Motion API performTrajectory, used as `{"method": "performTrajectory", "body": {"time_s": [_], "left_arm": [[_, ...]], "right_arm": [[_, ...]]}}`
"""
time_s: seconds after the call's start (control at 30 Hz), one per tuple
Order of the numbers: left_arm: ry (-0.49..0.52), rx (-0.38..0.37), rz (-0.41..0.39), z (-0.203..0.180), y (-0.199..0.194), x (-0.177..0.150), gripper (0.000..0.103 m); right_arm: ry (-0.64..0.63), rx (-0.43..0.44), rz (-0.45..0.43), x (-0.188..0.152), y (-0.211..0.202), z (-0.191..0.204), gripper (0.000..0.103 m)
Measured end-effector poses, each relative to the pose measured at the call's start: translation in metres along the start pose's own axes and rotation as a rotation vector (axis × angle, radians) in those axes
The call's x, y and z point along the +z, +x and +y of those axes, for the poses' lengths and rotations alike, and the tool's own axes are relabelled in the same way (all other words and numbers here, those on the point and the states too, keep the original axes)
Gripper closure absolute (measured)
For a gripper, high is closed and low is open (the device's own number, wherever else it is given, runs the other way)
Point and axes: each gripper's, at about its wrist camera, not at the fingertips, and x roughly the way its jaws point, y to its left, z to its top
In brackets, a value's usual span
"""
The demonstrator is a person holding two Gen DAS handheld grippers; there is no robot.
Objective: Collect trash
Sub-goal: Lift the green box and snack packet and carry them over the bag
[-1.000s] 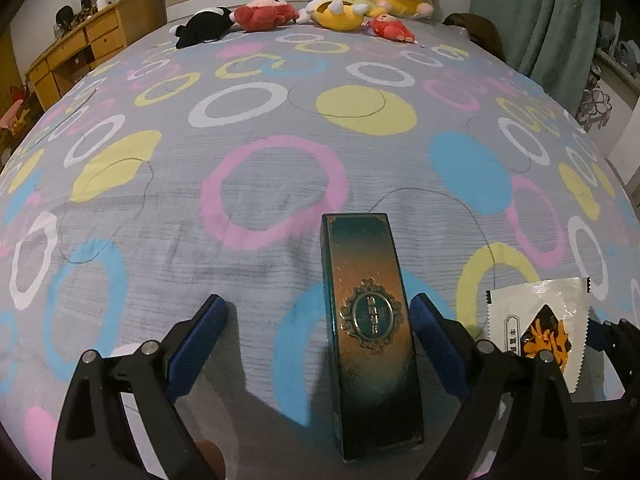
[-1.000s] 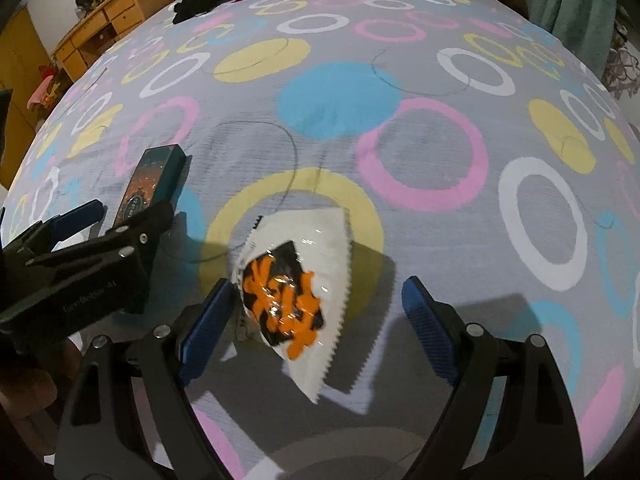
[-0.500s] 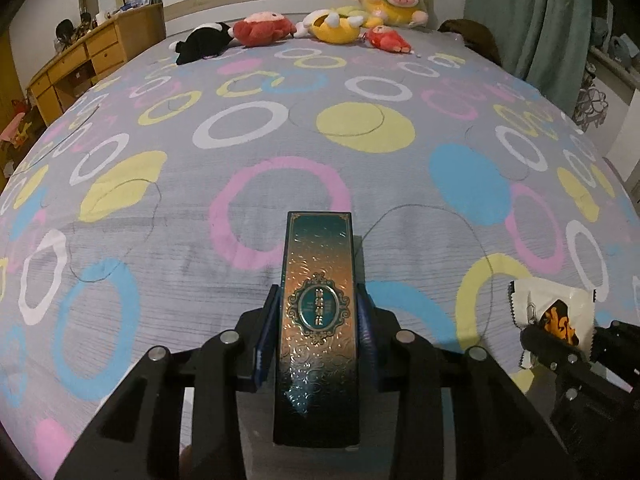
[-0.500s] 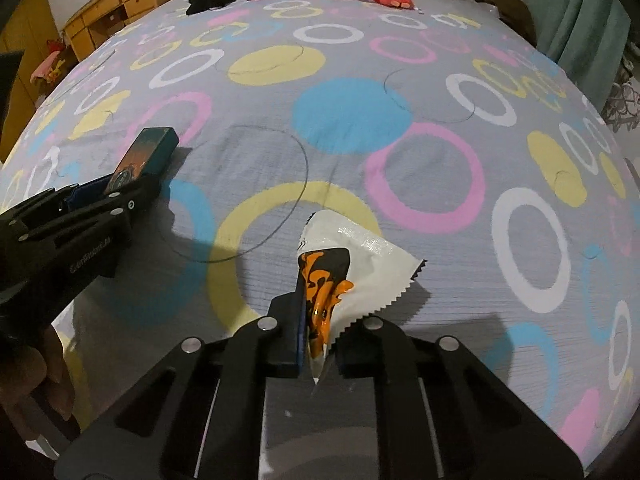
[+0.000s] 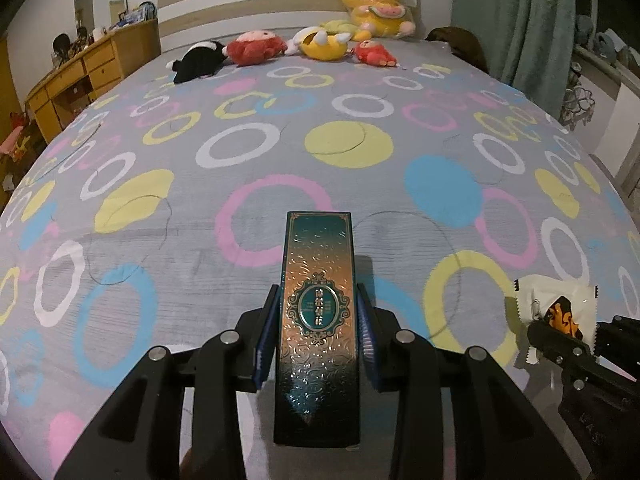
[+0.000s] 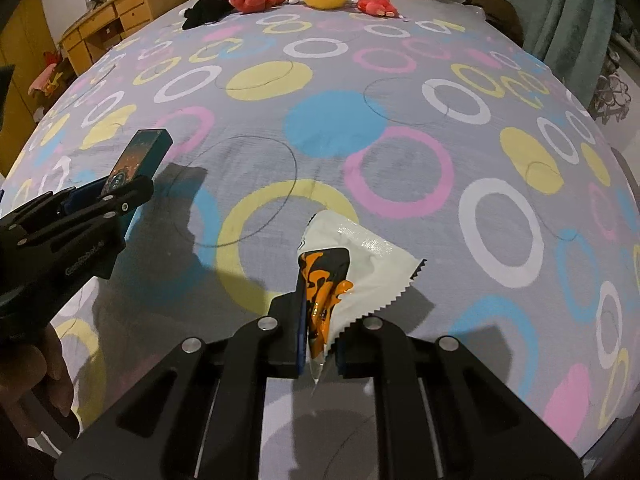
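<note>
Hiding box point(image 5: 318, 320) sides: left gripper point(image 5: 318, 338) pads, seemingly clamped.

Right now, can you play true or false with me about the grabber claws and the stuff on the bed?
1. The left gripper is squeezing the long dark green box. True.
2. The right gripper is wide open. False: it is shut on the white snack wrapper with the orange and black print.
3. The plush toys are lined up at the far end of the bed, by the headboard. True.
4. The bedspread is plain white. False: it is grey with coloured rings and dots.
5. The box lies flat on the bedspread. False: in the right wrist view its far end is raised above its own shadow.
</note>
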Motion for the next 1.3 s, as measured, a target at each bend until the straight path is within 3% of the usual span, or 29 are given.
{"method": "performTrajectory", "body": {"time_s": [0.73, 1.3], "left_arm": [[0.054, -0.015, -0.043, -0.015, -0.064, -0.032, 0.068], [0.122, -0.109, -0.077, -0.042, -0.133, -0.079, 0.068]], "right_arm": [[-0.014, -0.024, -0.057, -0.049, -0.062, 0.001, 0.093], [-0.01, -0.041, -0.105, -0.1, -0.128, 0.003, 0.093]]}}
